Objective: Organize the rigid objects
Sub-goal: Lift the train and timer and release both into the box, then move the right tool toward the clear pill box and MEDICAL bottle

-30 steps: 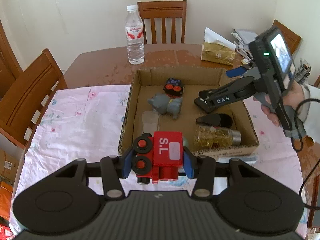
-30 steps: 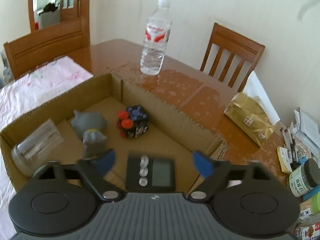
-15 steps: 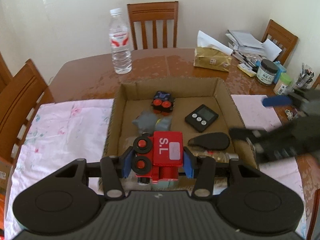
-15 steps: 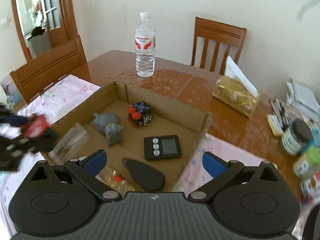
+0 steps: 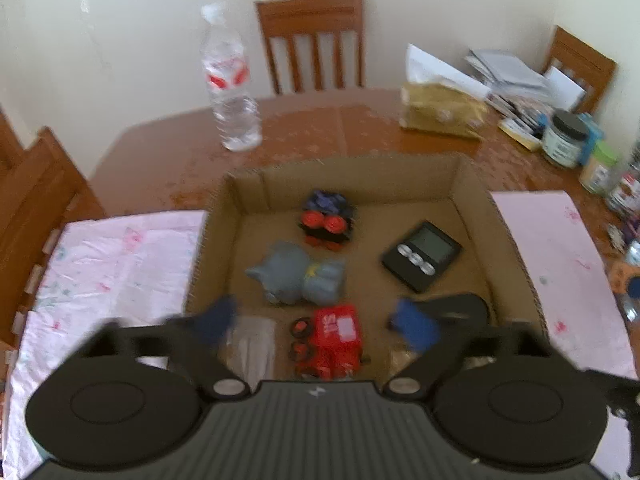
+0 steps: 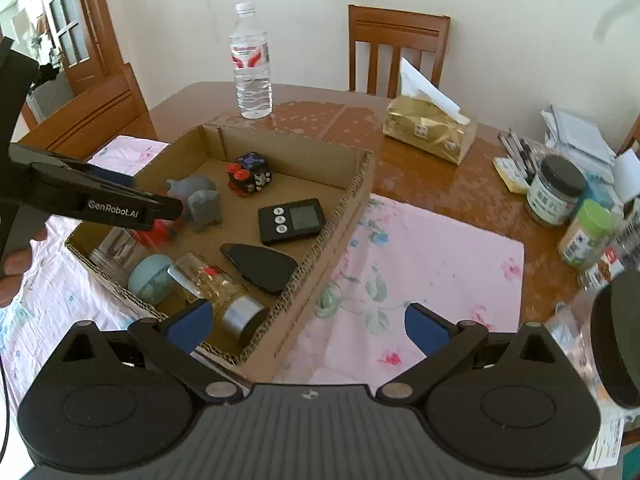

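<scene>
Red toy train (image 5: 334, 338) drops free — the left gripper (image 5: 318, 326) has just sprung its fingers (image 5: 414, 326) apart, and the train that sat pinched between them a moment ago now lies on the floor of the cardboard box (image 5: 472, 184), near the front wall, with clear gaps on both sides between it and the blue pads. The view is smeared with motion, so whether the train has fully settled is hard to say, but nothing grips it.

Around it, the box is filling up: a clear cup (image 5: 254, 346) just to the train's left, the grey elephant figure (image 5: 298, 276) right behind it, the black-and-red cube toy (image 5: 328, 222) further back, the black timer (image 5: 422, 256) to the right and a dark flat piece (image 5: 464, 308) beside the right pad.

From the other side, the right gripper (image 6: 308, 322) hovers with its fingers (image 6: 426, 330) spread and nothing between them, over the box's near corner and the pink floral cloth (image 6: 420, 264) on the surface; half a second ago it was more squarely over the box. A glittery jar (image 6: 218, 290) and a pale blue round thing (image 6: 150, 280) lie below it.

So that's one more object delivered. My read: the next pick comes from outside the box.
</scene>
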Motion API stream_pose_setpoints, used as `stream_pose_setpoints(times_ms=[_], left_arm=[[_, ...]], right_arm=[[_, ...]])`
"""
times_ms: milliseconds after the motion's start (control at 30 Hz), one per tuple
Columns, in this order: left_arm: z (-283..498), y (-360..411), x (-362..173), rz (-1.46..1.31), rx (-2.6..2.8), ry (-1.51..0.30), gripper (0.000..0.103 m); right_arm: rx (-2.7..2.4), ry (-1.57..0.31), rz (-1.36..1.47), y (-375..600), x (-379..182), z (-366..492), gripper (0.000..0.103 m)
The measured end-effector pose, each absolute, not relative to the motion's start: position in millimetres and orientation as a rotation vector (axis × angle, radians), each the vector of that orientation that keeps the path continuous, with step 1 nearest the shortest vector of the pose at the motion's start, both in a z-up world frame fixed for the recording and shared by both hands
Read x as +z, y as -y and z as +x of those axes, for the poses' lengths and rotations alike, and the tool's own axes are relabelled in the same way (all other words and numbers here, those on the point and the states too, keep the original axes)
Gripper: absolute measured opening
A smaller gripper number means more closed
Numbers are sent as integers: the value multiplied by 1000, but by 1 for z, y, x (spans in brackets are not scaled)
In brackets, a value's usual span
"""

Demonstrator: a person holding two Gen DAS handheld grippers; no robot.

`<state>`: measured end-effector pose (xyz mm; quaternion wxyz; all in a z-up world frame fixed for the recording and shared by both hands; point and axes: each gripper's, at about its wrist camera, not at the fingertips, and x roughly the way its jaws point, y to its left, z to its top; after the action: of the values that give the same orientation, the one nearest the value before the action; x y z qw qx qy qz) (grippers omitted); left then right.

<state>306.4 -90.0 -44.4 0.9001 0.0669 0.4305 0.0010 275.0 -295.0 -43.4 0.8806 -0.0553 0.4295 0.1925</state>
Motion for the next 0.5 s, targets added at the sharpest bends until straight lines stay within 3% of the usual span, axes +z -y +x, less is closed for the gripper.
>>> stream_pose_setpoints(times_ms=[500], left_arm=[[253, 82, -31, 150, 35, -863, 100]], right_arm=[[388, -940, -118, 301, -61, 260, 103]])
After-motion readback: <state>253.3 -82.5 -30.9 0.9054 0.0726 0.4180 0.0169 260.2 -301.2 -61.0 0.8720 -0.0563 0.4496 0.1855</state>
